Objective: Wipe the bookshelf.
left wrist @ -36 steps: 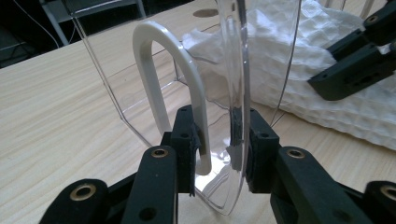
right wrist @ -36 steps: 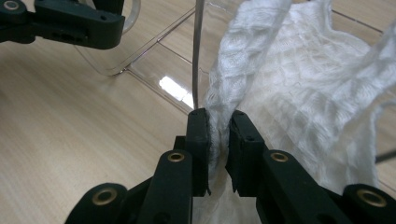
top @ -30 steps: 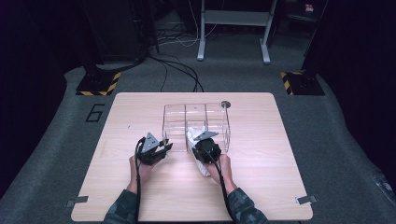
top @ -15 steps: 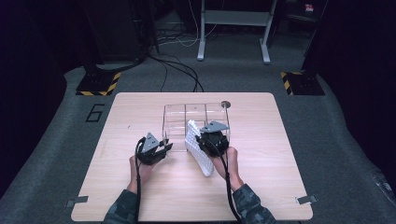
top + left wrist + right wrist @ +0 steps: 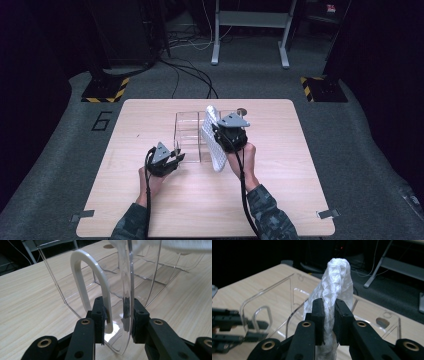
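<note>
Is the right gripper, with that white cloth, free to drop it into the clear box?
Probably yes. The right gripper holds the white cloth above the clear box, whose top is open, and the left gripper only clamps its near wall.

In the right gripper view the white mesh cloth (image 5: 335, 287) drops behind the black jaws, so its lower end is hidden, while in the left gripper view its upper part is cut off by the top edge. The clear acrylic organizer (image 5: 130, 285) (its walls nearly vanish in the high view) leaves its compartment count hard to tell. The small round thing (image 5: 242, 111) at the table's (image 5: 150, 210) far edge is too small to identify.
</note>
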A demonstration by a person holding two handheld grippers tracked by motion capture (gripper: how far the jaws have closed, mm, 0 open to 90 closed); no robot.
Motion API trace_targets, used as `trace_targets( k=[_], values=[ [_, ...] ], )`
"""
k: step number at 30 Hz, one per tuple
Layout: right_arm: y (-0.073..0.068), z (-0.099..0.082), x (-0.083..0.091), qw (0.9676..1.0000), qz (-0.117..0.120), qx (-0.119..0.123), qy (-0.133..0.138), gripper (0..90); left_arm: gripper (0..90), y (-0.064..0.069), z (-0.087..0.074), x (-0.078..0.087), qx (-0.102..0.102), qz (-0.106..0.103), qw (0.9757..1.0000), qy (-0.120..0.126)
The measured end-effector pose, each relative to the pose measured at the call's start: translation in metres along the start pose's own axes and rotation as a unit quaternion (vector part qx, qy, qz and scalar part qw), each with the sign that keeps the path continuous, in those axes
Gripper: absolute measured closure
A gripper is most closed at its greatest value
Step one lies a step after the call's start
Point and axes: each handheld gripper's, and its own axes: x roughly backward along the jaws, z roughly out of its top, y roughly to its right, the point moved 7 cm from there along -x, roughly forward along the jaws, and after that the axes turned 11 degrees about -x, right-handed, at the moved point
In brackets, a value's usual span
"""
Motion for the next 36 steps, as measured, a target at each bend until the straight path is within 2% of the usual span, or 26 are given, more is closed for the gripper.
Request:
trace_targets(
  k=[3, 7, 10, 12, 14, 15, 19, 22, 28, 30, 36],
  values=[
    [0.002, 0.011, -0.003, 0.9997, -0.014, -0.002, 0.021, 79.7, 70.2, 0.001, 0.0, 0.0, 0.004, -0.001, 1.0, 0.001],
    [0.007, 0.019, -0.015, 0.999, -0.037, -0.001, 0.027, 79.8, 70.2, 0.001, 0.0, 0.0, 0.004, -0.002, 1.0, 0.0],
    [0.008, 0.018, -0.028, 0.9986, -0.051, 0.009, 0.012, 79.8, 70.2, 0.001, 0.0, 0.0, 0.003, -0.002, 1.0, 0.0],
    [0.009, 0.014, -0.038, 0.9976, -0.065, 0.025, -0.005, 79.8, 70.2, 0.001, 0.0, 0.0, 0.004, -0.002, 1.0, 0.0],
    [0.01, 0.008, -0.048, 0.9967, -0.067, 0.036, -0.028, 79.7, 70.1, -0.001, 0.0, 0.0, -0.001, 0.003, 1.0, 0.001],
    [0.009, 0.004, -0.052, 0.9967, -0.067, 0.026, -0.038, 79.8, 70.1, 0.0, 0.0, 0.0, -0.001, 0.002, 1.0, 0.0],
    [0.007, -0.009, -0.063, 0.9954, -0.056, 0.033, -0.071, 79.8, 70.1, 0.0, 0.0, 0.0, -0.001, 0.001, 1.0, 0.0],
    [0.003, -0.019, -0.066, 0.9945, -0.048, 0.027, -0.09, 79.8, 70.2, 0.0, 0.0, 0.0, 0.0, 0.0, 1.0, -0.001],
    [-0.005, -0.034, -0.066, 0.9917, -0.029, 0.043, -0.117, 79.9, 70.2, -0.001, 0.0, 0.0, -0.001, 0.002, 1.0, 0.0],
    [-0.008, -0.039, -0.065, 0.9914, -0.027, 0.039, -0.122, 80.0, 70.2, 0.0, 0.0, 0.0, 0.0, 0.0, 1.0, -0.001],
    [-0.014, -0.054, -0.059, 0.9896, -0.015, 0.053, -0.133, 80.3, 70.2, 0.0, 0.0, 0.0, 0.001, 0.0, 1.0, -0.001]
  ],
)
